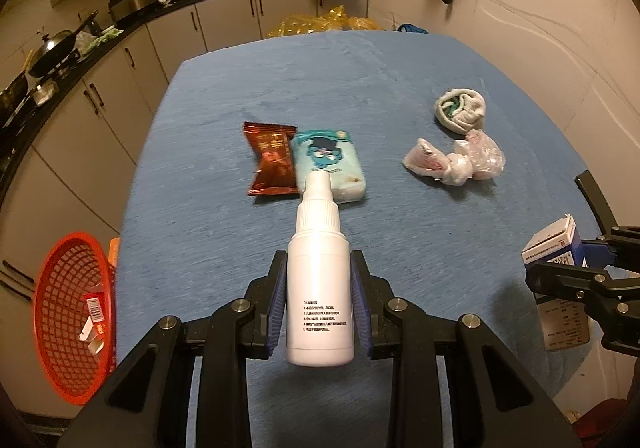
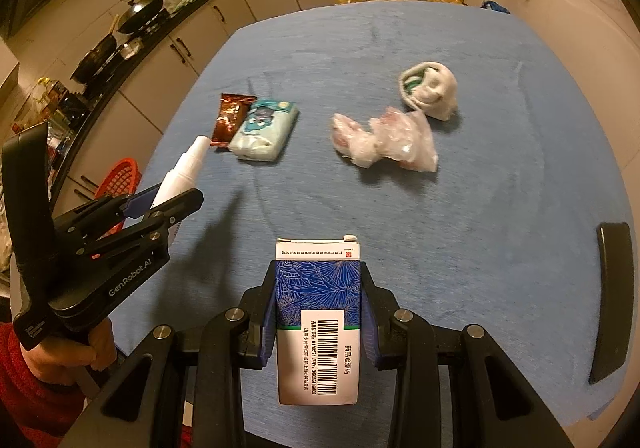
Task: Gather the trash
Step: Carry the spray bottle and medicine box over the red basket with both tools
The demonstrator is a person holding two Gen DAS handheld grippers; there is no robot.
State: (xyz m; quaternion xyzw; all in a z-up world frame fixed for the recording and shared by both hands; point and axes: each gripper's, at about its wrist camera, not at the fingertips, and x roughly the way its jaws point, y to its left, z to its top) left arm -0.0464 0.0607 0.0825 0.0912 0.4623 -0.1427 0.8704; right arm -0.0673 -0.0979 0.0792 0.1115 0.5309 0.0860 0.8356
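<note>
My left gripper (image 1: 319, 268) is shut on a white spray bottle (image 1: 319, 288) and holds it above the blue table (image 1: 400, 68). My right gripper (image 2: 318, 276) is shut on a blue and white medicine box (image 2: 318, 312). The box also shows at the right of the left wrist view (image 1: 554, 248). The bottle shows at the left of the right wrist view (image 2: 184, 168). On the table lie a brown snack wrapper (image 1: 270, 158), a teal tissue pack (image 1: 330, 160), a crumpled plastic bag (image 1: 456, 160) and a rolled white sock (image 1: 460, 110).
A red mesh basket (image 1: 70, 316) with some scraps in it stands below the table's left edge. Kitchen counters with pans (image 1: 52, 52) run along the left and back. Yellow bags (image 1: 328, 22) lie behind the table. A dark chair back (image 2: 612, 308) is at the right.
</note>
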